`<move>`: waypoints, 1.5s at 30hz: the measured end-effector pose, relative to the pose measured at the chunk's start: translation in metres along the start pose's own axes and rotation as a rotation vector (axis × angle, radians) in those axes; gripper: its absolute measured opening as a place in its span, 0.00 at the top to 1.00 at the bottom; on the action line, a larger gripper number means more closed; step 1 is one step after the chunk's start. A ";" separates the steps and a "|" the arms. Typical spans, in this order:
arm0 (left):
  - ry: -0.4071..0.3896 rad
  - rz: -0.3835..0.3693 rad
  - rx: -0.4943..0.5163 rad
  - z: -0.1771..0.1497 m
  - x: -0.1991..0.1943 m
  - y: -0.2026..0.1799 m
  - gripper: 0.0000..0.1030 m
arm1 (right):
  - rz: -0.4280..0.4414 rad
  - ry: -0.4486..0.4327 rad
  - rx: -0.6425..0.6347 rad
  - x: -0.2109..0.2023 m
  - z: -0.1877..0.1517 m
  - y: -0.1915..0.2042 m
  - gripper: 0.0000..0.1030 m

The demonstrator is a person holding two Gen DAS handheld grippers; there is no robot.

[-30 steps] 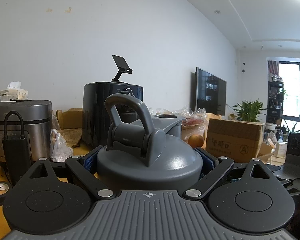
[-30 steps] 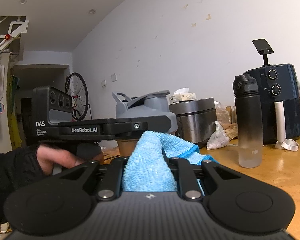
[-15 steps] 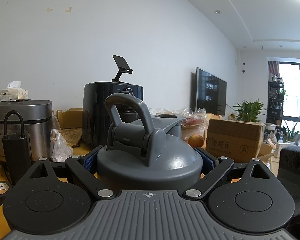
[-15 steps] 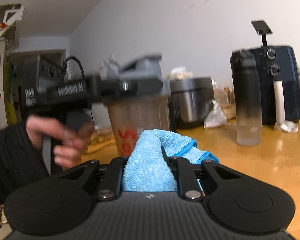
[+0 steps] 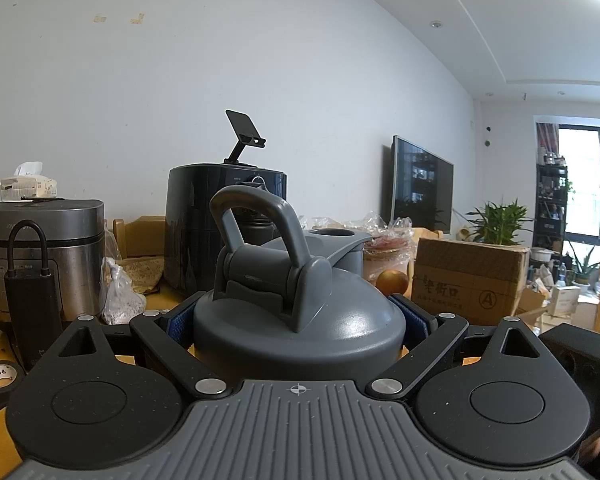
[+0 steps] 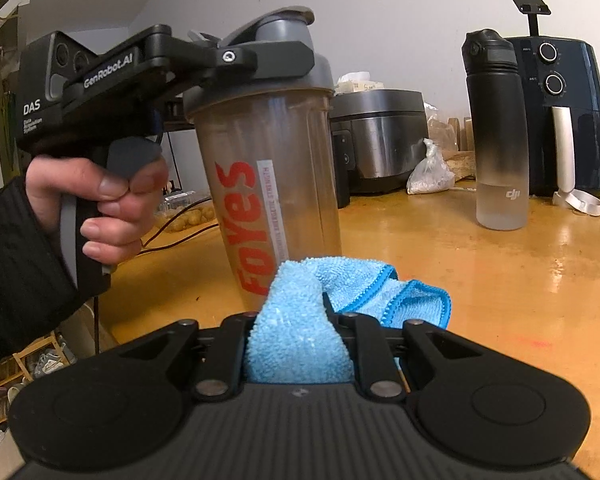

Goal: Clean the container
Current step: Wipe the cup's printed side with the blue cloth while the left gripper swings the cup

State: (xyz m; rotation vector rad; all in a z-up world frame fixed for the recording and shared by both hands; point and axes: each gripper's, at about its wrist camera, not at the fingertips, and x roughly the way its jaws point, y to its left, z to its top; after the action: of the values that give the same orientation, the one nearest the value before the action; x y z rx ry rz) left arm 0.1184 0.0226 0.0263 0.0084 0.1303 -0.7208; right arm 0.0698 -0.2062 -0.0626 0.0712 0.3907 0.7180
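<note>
Cluttered living room, white wall, glossy yellow wooden surface (image 6: 480, 280) carrying kitchen gear. Landmark: the shaker bottle (image 6: 272, 184), smoky translucent body with red lettering and a grey lid (image 5: 300, 316), standing upright on the surface. Behind it to the right, a steel rice cooker (image 6: 380, 140); further right, a black-to-clear water bottle (image 6: 496, 136), then a dark air fryer (image 6: 560, 116). A small plastic bag (image 6: 428, 172) lies between cooker and water bottle.

Left gripper (image 5: 300, 320): jaws clamped round the shaker just under its lid, one pad on each side, holding it steady; a bare hand (image 6: 108, 200) in a dark sleeve squeezes the trigger grip to the shaker's left.

Right gripper (image 6: 296, 316): jaws pressed together, pinching a blue microfibre cloth (image 6: 312, 320). The cloth bunches up in front of the shaker's lower wall, its free end draped on the surface right of the base. Cannot tell whether the cloth touches the wall yet.

Step, as judged: bringing the cloth in to start wiping the outside of the shaker; no wiping is evident. Next move calls for pressing the cloth against the wall and stroking along it, while the left grip resists tipping or twisting.
</note>
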 end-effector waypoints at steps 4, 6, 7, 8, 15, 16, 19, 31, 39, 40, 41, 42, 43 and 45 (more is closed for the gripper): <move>-0.001 0.001 -0.002 0.000 0.000 -0.001 0.07 | 0.004 -0.026 0.002 -0.001 0.001 -0.001 0.91; -0.001 0.001 -0.003 -0.001 0.000 -0.001 0.07 | 0.007 -0.047 0.003 -0.004 0.002 -0.001 0.91; -0.001 0.001 -0.003 -0.001 0.000 -0.001 0.07 | 0.007 -0.062 0.006 -0.006 0.003 -0.001 0.91; -0.001 0.001 -0.004 -0.001 0.000 -0.001 0.07 | 0.007 -0.077 0.009 -0.009 0.005 -0.001 0.91; 0.000 0.001 -0.006 -0.001 0.000 -0.001 0.07 | 0.013 -0.188 -0.001 -0.025 0.023 0.006 0.91; 0.000 0.001 -0.007 -0.001 0.000 -0.001 0.07 | 0.015 -0.205 -0.003 -0.027 0.026 0.006 0.91; 0.000 0.001 -0.007 -0.002 -0.001 0.000 0.07 | 0.020 -0.243 -0.010 -0.034 0.034 0.009 0.91; 0.000 0.001 -0.009 -0.002 0.000 0.000 0.07 | 0.019 -0.295 -0.037 -0.038 0.046 0.013 0.91; 0.002 0.001 -0.010 -0.002 -0.001 0.000 0.07 | 0.016 -0.255 -0.031 -0.034 0.039 0.011 0.92; 0.002 0.001 -0.010 -0.002 -0.001 0.000 0.07 | 0.014 -0.245 -0.030 -0.032 0.037 0.010 0.92; 0.003 0.001 -0.010 -0.002 -0.001 0.000 0.07 | 0.013 -0.234 -0.029 -0.031 0.035 0.010 0.92; 0.003 0.001 -0.010 -0.002 -0.001 0.000 0.07 | 0.011 -0.221 -0.028 -0.029 0.033 0.010 0.92; 0.003 0.001 -0.010 -0.002 -0.001 0.000 0.07 | 0.009 -0.204 -0.028 -0.027 0.030 0.010 0.92; 0.003 0.002 -0.010 -0.002 -0.001 0.000 0.07 | 0.006 -0.171 -0.023 -0.023 0.024 0.008 0.92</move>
State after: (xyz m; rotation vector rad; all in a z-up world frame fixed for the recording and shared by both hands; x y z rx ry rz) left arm 0.1178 0.0235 0.0241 -0.0006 0.1364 -0.7186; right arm 0.0582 -0.2130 -0.0312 0.1117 0.2187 0.7163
